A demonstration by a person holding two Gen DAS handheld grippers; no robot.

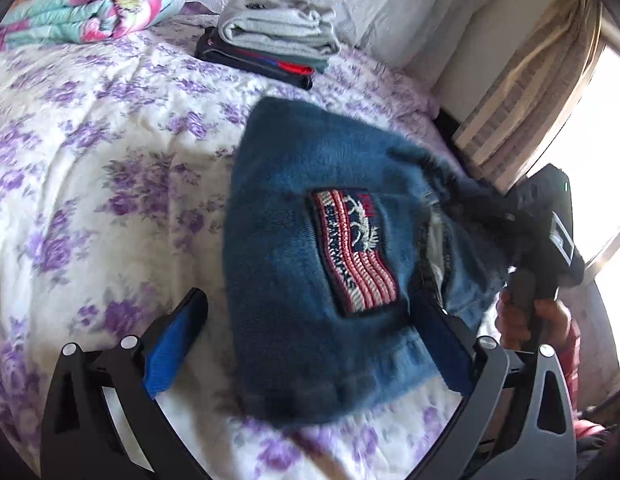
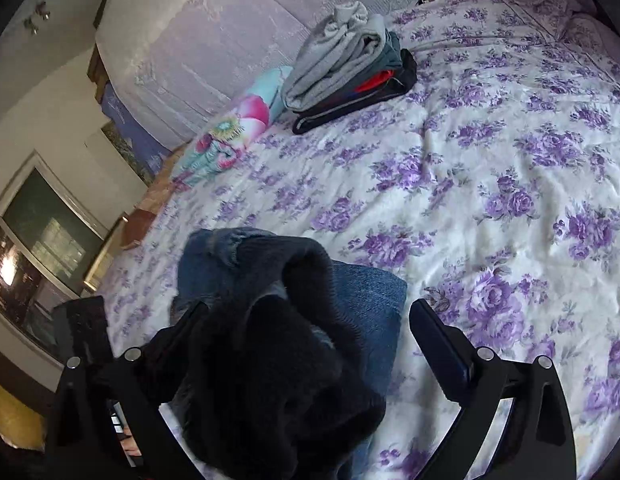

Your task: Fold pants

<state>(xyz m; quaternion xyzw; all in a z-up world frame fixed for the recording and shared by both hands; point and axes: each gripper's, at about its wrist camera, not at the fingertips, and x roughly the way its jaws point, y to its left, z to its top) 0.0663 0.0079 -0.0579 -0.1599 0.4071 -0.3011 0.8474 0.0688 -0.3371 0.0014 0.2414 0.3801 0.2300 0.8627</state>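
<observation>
Blue jeans with a red-and-white flag patch lie bunched on the flowered bedspread. My left gripper stands open wide around their near end. Its blue-padded left finger is clear of the cloth and the right finger is partly covered by denim. In the right wrist view the jeans show a dark fleecy lining that drapes over the left finger of my right gripper. That gripper is open too, with its right finger just clear of the denim. A hand holds the right gripper at the jeans' right end.
A stack of folded clothes, grey on top, sits near the padded headboard. A rolled flowery quilt lies beside it. A curtain and a bright window bound the bed's right side. Bare bedspread stretches beyond the jeans.
</observation>
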